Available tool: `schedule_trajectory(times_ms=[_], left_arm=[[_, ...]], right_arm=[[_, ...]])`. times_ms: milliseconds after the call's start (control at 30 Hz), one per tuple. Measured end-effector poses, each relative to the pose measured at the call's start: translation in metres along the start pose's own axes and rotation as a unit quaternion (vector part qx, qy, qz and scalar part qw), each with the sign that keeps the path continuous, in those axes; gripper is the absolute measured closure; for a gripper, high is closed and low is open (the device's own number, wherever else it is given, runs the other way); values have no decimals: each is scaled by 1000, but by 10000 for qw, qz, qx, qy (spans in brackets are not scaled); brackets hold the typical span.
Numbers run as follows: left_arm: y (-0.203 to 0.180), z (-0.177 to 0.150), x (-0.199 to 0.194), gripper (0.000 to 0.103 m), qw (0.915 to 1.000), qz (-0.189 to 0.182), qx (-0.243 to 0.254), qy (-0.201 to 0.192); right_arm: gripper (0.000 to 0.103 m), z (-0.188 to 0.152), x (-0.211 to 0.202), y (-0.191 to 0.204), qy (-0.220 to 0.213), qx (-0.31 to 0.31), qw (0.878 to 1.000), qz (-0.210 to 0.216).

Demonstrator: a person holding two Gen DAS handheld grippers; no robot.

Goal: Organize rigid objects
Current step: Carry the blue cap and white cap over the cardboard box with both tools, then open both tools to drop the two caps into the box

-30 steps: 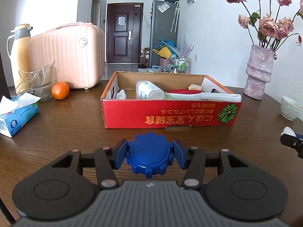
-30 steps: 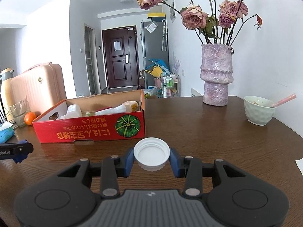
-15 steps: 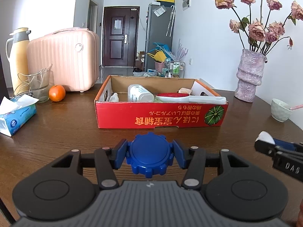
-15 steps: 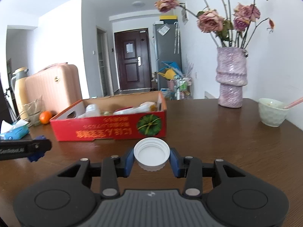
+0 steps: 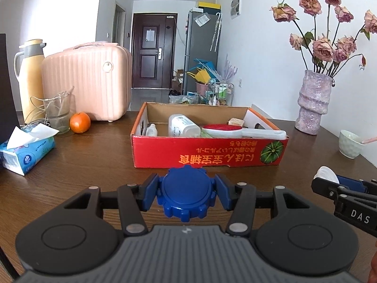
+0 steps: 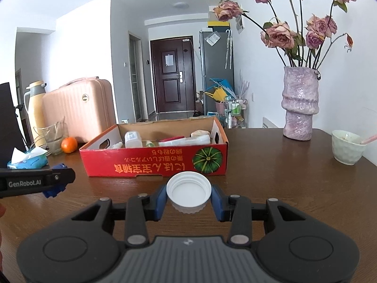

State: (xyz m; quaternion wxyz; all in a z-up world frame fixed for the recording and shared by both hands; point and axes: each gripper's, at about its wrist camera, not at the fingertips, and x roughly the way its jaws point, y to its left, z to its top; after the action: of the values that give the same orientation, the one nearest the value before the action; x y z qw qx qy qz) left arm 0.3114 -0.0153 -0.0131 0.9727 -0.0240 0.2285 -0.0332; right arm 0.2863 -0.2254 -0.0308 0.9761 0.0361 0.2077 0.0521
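My left gripper (image 5: pixel 186 194) is shut on a blue ridged cap (image 5: pixel 186 197), held above the table in front of a red cardboard box (image 5: pixel 207 156). My right gripper (image 6: pixel 188 197) is shut on a white cap (image 6: pixel 188 192), open side up, near the box's right front corner (image 6: pixel 212 160). The box holds a white bottle (image 5: pixel 182 126), a red and white brush (image 5: pixel 238 131) and other small items. The right gripper (image 5: pixel 329 184) shows at the right edge of the left wrist view; the left gripper (image 6: pixel 56 184) shows at the left edge of the right wrist view.
On the brown table stand a pink case (image 5: pixel 87 86), a yellow thermos (image 5: pixel 29 75), a glass (image 5: pixel 57 113), an orange (image 5: pixel 80 122) and a tissue pack (image 5: pixel 26 153) at the left. A purple vase (image 5: pixel 312 105) with dried roses and a white bowl (image 5: pixel 350 143) stand at the right.
Both grippers have risen and pulled back a little from the box, each keeping its cap. The two grippers have come closer together, each showing more in the other's view.
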Motion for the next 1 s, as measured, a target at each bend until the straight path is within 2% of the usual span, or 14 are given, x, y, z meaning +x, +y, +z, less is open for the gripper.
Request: schedule_trajectory(times_ms=[667,1000], left_arm=[[6,49,23,49,9985,319,-111,-428],[10,69,47,49,9970,493,-223,-548]], right_arm=[[64,48,38,33,-392,-148,9991,100],[64,62,67,37,-426,-141,9990,77]])
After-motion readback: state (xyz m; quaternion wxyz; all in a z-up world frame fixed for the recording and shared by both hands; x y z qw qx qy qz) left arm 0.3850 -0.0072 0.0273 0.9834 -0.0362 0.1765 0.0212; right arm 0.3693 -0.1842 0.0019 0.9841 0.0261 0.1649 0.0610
